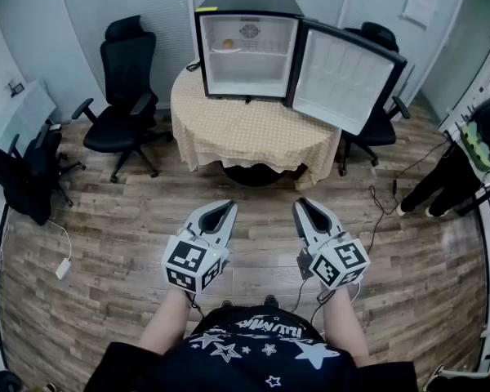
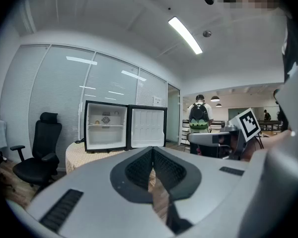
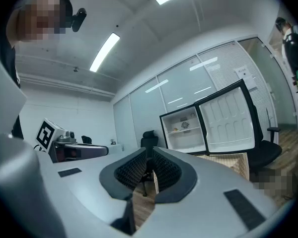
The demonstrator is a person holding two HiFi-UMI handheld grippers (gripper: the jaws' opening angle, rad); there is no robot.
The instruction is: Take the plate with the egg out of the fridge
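Head view: both forearms reach forward and low. The left gripper (image 1: 230, 205) and right gripper (image 1: 298, 203) are side by side, aimed at the open fridge (image 1: 249, 5) on the table (image 1: 253, 137). The plate (image 1: 221, 49) with the egg (image 1: 227, 44) sits on the upper shelf, well apart from both. The shirt (image 1: 261, 345) print is unreadable.

Left gripper view: jaws pressed together, empty; plate (image 2: 97, 124) far ahead, left of the tips.

Right gripper view: jaws pressed together, empty; plate (image 3: 176, 130) far ahead, to the right.
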